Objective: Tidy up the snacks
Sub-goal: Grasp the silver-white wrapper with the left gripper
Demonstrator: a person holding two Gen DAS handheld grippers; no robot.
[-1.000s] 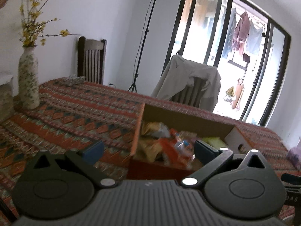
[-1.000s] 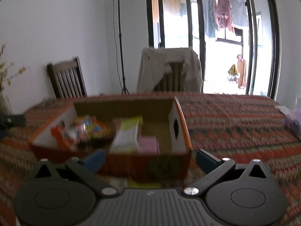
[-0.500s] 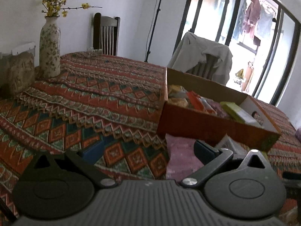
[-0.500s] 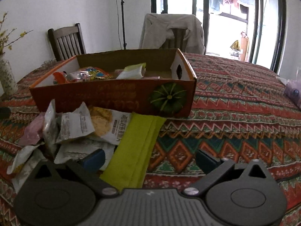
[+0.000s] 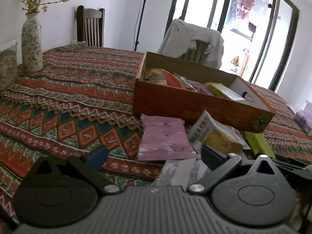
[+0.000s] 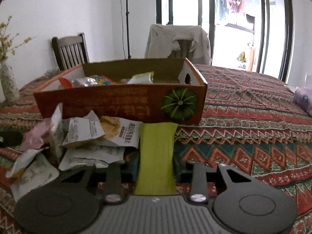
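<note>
The right tongs (image 6: 156,165) are clamped on a green snack packet (image 6: 156,156) lying on the worktop (image 6: 253,136), its far end against the orange cardboard box (image 6: 120,105).

Cardboard box (image 6: 120,101) on the table (image 6: 253,117), snacks inside. Loose packets (image 6: 93,136) piled on the cloth before its front wall (toward the left end). Flat packet (image 6: 156,156) right of the pile, its far end reaching the box. Vase (image 5: 31,42) far left; chairs behind.
</note>
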